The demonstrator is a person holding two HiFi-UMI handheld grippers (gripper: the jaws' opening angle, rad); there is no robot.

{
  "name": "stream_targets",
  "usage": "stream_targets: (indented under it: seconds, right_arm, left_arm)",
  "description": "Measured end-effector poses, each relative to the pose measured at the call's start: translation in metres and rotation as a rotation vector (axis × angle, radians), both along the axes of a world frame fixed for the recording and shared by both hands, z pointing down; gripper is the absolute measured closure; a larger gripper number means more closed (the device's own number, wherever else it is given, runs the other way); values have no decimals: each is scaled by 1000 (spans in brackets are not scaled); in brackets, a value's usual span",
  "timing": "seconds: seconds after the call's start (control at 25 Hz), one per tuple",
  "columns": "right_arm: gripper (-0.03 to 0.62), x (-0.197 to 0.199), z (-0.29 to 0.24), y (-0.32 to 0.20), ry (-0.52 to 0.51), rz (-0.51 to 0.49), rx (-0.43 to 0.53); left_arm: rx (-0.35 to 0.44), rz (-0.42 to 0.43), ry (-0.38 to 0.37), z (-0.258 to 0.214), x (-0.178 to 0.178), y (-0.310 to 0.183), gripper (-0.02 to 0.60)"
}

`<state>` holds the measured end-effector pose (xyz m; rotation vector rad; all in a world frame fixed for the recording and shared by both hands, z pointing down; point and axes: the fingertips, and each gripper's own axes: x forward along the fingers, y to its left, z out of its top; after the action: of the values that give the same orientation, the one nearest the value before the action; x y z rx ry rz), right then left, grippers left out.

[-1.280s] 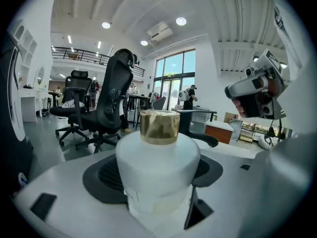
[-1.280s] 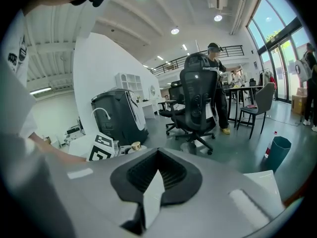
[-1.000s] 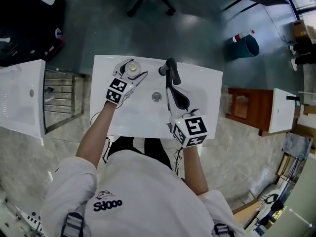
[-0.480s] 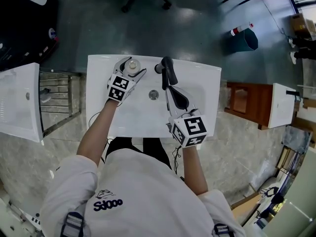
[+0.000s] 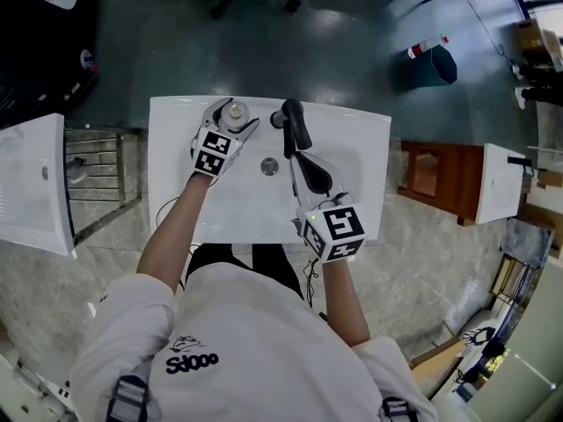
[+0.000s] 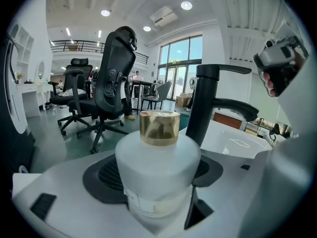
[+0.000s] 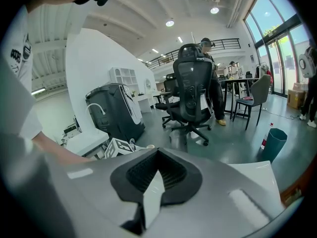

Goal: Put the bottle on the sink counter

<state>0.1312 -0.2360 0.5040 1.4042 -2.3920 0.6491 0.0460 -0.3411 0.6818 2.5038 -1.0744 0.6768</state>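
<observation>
the white sink counter (image 5: 167, 134) fills the middle of the head view, with its basin sunk in the centre and a flat ledge running along the back edge. the black faucet (image 5: 295, 123) stands on that back ledge about midway along, its spout reaching over the basin toward the small round drain (image 5: 269, 166)

the right gripper (image 5: 299, 161) hangs over the basin just right of the drain, its jaws pressed together on nothing, tip close to the faucet; it has no part in the placing as things lie

the left gripper (image 5: 233, 117) is over the back left stretch of the ledge, jaws spread wide and clamped on the body of the bottle (image 6: 157, 167), a squat white bottle with a gold cap (image 6: 159, 127). the bottle stands upright, long axis vertical, cap up, straight ahead of the gripper and just left of the faucet but apart from it

whether its base touches the ledge no view shows, as the jaws hide it. the counter lies directly under the bottle, so the move to come is likely straight down and then a release, keeping clear of the faucet on the right
</observation>
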Motion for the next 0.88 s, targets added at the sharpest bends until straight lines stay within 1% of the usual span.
stream_targets:
  seconds: [0.12, 0.24, 0.36, 0.52, 0.68, 0.8, 0.88]
  right_arm:
    - [585, 3, 3, 1, 2, 5, -6]
    - [585, 3, 4, 0, 0, 4, -8]
    - [585, 1, 4, -1, -2, 2, -8]
    - [585, 3, 5, -1, -1, 5, -10]
    - [585, 4, 6, 2, -1, 10, -17]
    - [585, 2, 6, 5, 0, 10, -25]
    - [585, 0, 5, 6, 0, 6, -24]
  left_arm:
    - [-1, -2, -15, 0, 2, 1, 235]
    - [8, -3, -42, 3, 3, 1, 235]
    - [24, -11, -53, 7, 4, -1, 235]
    - [14, -18, -76, 10, 4, 0, 235]
    - [27, -17, -75, 9, 5, -1, 235]
    - [33, -9, -53, 9, 6, 1, 232]
    - [26, 0, -37, 9, 7, 2, 209]
